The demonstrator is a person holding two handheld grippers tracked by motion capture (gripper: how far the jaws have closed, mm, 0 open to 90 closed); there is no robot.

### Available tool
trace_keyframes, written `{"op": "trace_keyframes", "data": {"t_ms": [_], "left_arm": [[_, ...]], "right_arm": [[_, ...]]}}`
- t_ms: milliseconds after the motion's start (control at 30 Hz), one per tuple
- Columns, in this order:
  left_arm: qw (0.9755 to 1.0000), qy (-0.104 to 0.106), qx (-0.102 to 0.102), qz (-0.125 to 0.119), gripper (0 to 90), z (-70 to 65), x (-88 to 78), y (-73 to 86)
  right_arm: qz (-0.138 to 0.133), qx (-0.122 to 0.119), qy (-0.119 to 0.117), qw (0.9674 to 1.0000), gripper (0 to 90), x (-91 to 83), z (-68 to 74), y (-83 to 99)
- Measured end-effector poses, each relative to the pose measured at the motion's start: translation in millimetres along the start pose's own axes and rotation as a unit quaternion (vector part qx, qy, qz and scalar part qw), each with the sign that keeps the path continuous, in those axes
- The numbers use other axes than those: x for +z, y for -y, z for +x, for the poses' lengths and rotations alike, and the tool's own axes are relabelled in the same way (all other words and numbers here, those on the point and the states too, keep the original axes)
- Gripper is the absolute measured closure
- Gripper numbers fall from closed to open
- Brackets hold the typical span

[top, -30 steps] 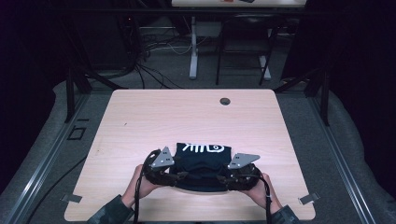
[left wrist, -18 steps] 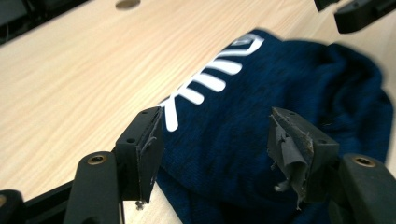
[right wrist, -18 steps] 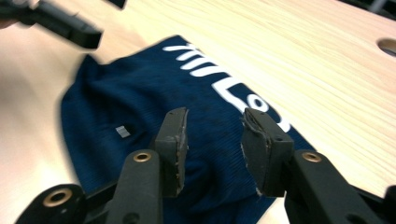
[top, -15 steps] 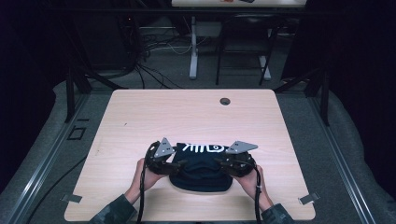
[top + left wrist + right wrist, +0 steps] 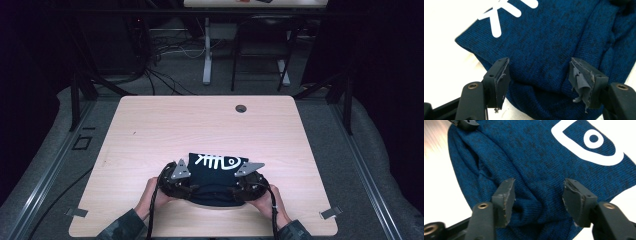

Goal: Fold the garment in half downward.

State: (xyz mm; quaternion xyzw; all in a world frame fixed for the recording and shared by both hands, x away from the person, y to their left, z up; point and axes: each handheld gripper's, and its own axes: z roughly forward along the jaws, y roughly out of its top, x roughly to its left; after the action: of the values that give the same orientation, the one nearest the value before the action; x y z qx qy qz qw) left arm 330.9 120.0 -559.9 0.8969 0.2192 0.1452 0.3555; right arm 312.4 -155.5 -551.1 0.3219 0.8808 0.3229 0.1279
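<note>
A folded dark blue knit garment (image 5: pixel 216 175) lies near the table's (image 5: pixel 150 130) front edge, long axis running left-right, its white fishbone print's head pointing right. Left tongs (image 5: pixel 539 75) and right tongs (image 5: pixel 537 195) gape wide over it, gripping nothing.

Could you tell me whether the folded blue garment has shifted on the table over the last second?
Yes. The blue garment has slid toward the far side, closer to the cable hole, leaving more bare table at the near edge.
</note>
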Motion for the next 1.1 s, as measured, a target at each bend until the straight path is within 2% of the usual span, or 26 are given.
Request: {"op": "trace_keyframes", "data": {"t_ms": [67,200,333,400,467,567,633,767,1100], "left_arm": [[1.0000,0.003,-0.005,0.003,31.9,-2.0,1.9,1.1],[0.9999,-0.009,-0.005,0.004,29.0,-6.9,4.0,1.5],[0.9998,-0.014,-0.010,0.004,23.3,-6.4,7.4,1.1],[0.9998,-0.014,-0.016,0.003,20.3,-4.4,8.9,1.8],[0.9997,-0.013,-0.022,0.003,18.5,-2.4,9.6,2.3],[0.9996,-0.014,-0.024,0.001,16.6,-1.0,10.9,2.1],[0.9996,-0.017,-0.024,-0.001,16.5,0.2,12.7,1.1],[0.9994,-0.022,-0.028,-0.002,16.1,4.4,16.0,-0.3],[0.9991,-0.020,-0.036,-0.004,16.0,12.8,19.7,-1.4]], "right_arm": [[0.007,-0.003,0.004,1.0000,35.1,2.7,-0.7,2.8],[0.005,-0.003,0.004,1.0000,30.8,5.1,-5.5,6.8],[0.010,-0.025,0.028,0.9993,25.9,11.4,-8.0,5.8],[0.011,-0.020,0.032,0.9992,19.8,14.3,-10.5,4.8],[0.014,-0.007,0.026,0.9995,15.0,16.7,-15.7,5.5],[0.009,0.022,0.002,0.9997,13.2,20.2,-25.4,9.0],[0.007,0.033,0.001,0.9994,13.1,21.3,-29.2,9.4],[0.004,0.037,0.011,0.9993,13.0,23.0,-31.7,7.7],[0.004,0.040,0.025,0.9989,11.6,24.4,-34.2,6.2]]}}
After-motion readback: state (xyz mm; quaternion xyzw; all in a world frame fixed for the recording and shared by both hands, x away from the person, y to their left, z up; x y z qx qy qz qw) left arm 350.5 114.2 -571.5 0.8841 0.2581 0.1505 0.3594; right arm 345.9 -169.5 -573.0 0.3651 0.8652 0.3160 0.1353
